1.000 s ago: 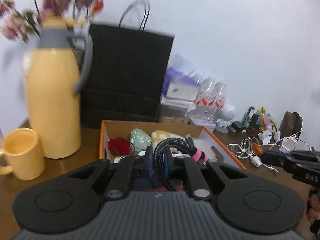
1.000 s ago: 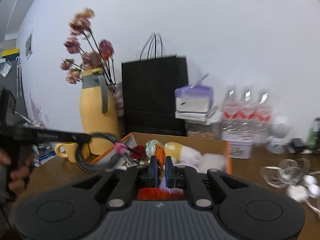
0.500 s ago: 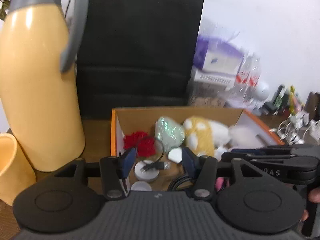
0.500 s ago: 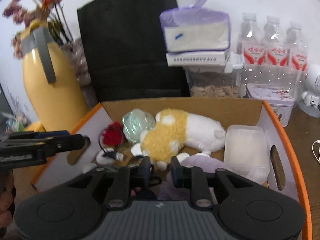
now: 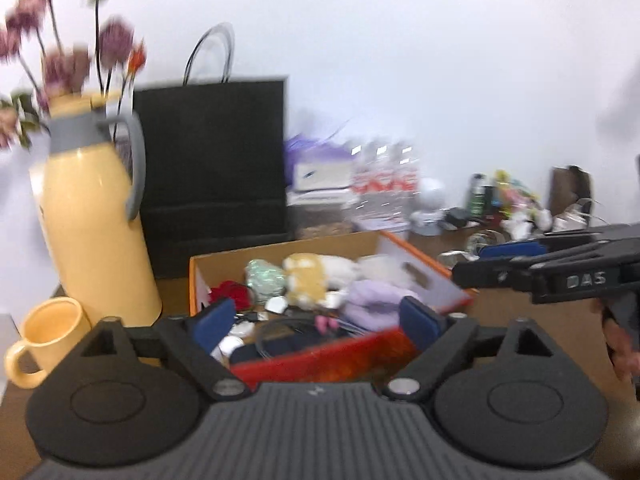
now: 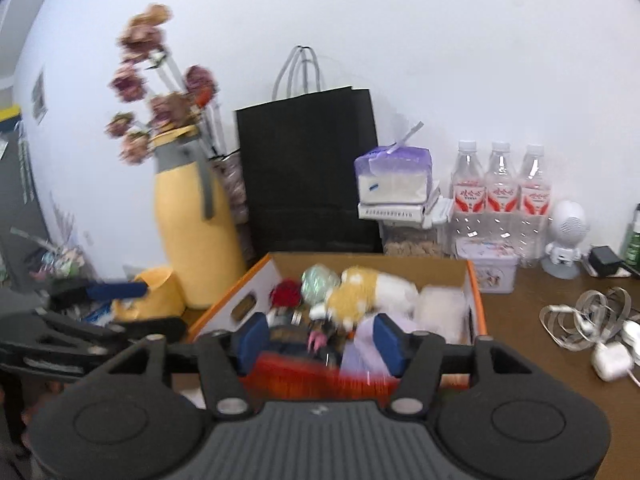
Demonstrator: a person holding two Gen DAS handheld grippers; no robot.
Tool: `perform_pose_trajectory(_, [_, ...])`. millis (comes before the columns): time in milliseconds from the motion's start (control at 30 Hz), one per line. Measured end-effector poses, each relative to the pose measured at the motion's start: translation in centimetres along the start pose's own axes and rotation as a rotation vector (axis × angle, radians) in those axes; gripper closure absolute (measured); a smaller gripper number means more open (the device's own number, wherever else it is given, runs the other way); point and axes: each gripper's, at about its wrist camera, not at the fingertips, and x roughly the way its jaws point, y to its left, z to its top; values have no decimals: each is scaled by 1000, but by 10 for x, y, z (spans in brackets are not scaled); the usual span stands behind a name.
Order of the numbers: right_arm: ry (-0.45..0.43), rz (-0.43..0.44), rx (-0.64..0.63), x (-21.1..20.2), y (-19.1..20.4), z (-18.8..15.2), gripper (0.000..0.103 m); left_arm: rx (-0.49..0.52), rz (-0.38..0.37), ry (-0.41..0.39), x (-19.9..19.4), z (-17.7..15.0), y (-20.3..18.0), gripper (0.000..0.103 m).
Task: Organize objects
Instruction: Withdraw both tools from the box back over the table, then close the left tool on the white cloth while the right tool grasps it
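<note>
A white wall backs a brown wooden table (image 6: 532,320) crowded along its far edge: a tall yellow thermos jug with a grey handle (image 6: 192,232) holding dried purplish flowers, a black paper carrier bag (image 6: 308,168), a purple-wrapped pack of tissues (image 6: 394,176) and three clear water bottles with red labels (image 6: 502,192).

In the middle stands an open cardboard box with orange rims (image 6: 474,300), which is where the task's objects now lie: a yellow-and-white plush toy (image 6: 368,286), a red fabric flower (image 6: 286,292), a pale green crinkled bundle (image 6: 318,278), a lilac soft cloth (image 5: 372,300) and a coiled black cable with a pink tie (image 5: 316,326) near the front.

The left gripper (image 5: 316,320) is released, its blue pads spread wide with nothing between them, above the box's near edge. The right gripper (image 6: 316,340) is likewise spread and empty, hovering at the box's near rim; seen from the left camera it reaches in from the right.

A tangle of white chargers and cords (image 6: 592,328) sits on the table to the right, probably the next thing to be gathered. The cords look intertwined, so pinching one could drag its neighbours across the table. The box is already heaped, and the loose cable near the front may spring out or catch a finger when more is pushed in. The two grippers are near each other and could knock together. A small yellow ceramic mug (image 5: 48,340) beside the jug on the left could be tipped by a careless swing.
</note>
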Motion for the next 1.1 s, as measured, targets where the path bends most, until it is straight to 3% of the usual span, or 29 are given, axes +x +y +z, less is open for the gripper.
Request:
perform_pose_trajectory(167, [-8,-8,-74,-78,22,-50,26,3,-4,-35,-77,-35,-29,3])
perform_pose_trajectory(333, [25,-38,-177,-141,38,-95,26,-23,44,-47,-134,-72,-46,2])
perform_pose_trajectory(533, [-9,-98,-239,-208,56,-116,15,-77,102,-28,-177,-94,-41,1])
perform_pose_trajectory(633, [-45,-108,-293,-229,68,-117,15,-89,156,-44,-188,-100,-36,0])
perform_pose_trajectory(733, [-127,-154,-295,-249,74,-107,15,-111,160,-50,-191,-101,-29,0])
perform_pose_trajectory(900, [-190,-140,-238,-249,74,-93,13,-114,149,-65,-180,-103,-22,0])
perform_pose_trajectory(1000, [-178,-140,-243,-220,76,-97,13,-89,201,-75,-155,-105,-18,0])
perform_pose_trajectory(1100, [-169,-208,-256,-178,84,-103,14,-98,221,-39,-127,-108,-9,0])
